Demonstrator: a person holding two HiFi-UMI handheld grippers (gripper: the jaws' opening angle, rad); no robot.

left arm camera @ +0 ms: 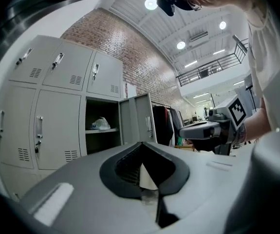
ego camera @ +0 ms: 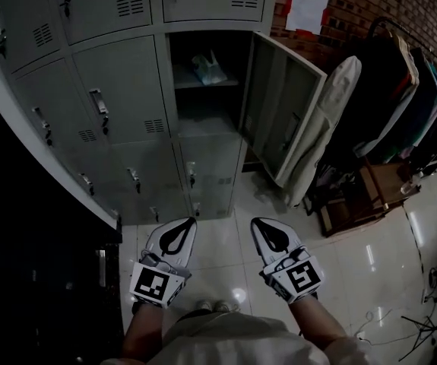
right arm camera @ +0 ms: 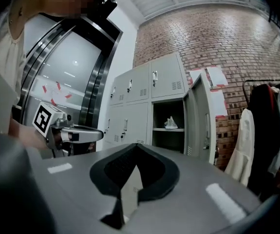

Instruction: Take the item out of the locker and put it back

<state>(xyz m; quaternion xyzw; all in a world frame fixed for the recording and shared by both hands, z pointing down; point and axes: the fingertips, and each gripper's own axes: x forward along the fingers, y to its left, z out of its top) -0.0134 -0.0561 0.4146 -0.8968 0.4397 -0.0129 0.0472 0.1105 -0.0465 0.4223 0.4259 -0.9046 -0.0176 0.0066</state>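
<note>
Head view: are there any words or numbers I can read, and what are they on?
No text here can be read.
Paper sheets on the brick wall: print too small to read.
Marker cube on the left gripper, and the right gripper's: black-and-white squares only, no letters.
Locker doors: no numbers visible.

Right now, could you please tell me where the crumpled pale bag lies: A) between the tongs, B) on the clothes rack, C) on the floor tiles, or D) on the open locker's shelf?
D: the bag rests on the shelf inside the open locker.
</note>
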